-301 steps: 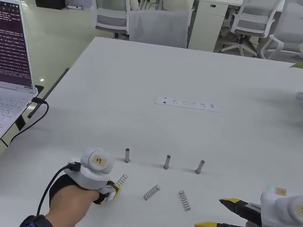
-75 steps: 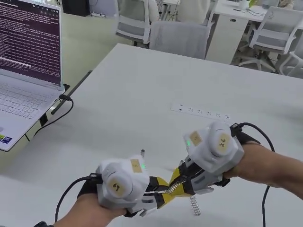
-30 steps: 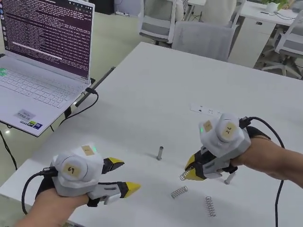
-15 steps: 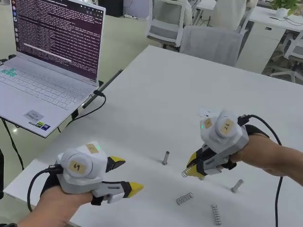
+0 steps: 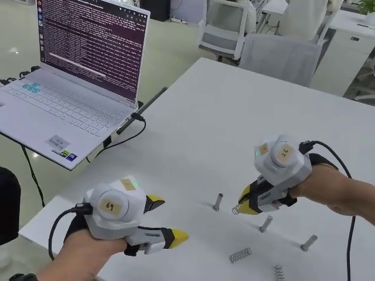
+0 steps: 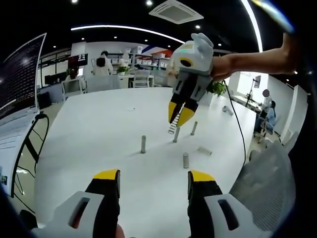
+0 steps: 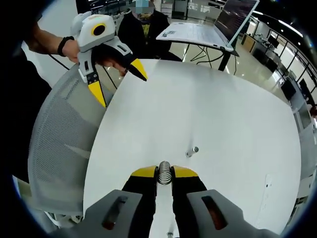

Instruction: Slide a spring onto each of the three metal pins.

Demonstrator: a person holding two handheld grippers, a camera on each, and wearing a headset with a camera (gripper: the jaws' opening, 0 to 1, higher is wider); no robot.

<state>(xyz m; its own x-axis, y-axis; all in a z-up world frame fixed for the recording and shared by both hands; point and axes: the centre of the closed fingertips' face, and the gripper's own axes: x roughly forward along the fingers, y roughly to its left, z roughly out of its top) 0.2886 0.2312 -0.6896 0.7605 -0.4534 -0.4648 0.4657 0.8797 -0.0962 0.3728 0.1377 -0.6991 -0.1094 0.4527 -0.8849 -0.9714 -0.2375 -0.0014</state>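
Three short metal pins stand in a row on the white table: the left pin (image 5: 218,202), the middle pin (image 5: 266,223) and the right pin (image 5: 309,242). My right gripper (image 5: 245,203) hovers between the left and middle pins, shut on a spring (image 5: 237,208) that sticks out of its yellow tips. The same spring (image 7: 164,172) shows end-on between the shut jaws, with one pin (image 7: 192,150) just beyond. My left gripper (image 5: 168,219) is held open at the near left with nothing between its fingers. Two more springs (image 5: 240,254) (image 5: 279,272) lie flat near the front edge.
An open laptop (image 5: 88,76) sits on a stand to the left of the table, with a black cable (image 5: 126,126) running along the table's left edge. Office chairs (image 5: 278,55) stand beyond the far edge.
The head camera has swung, shifting the whole picture. My right gripper with the spring has moved slightly toward the left pin, uncovering the middle pin. The left gripper stays open.
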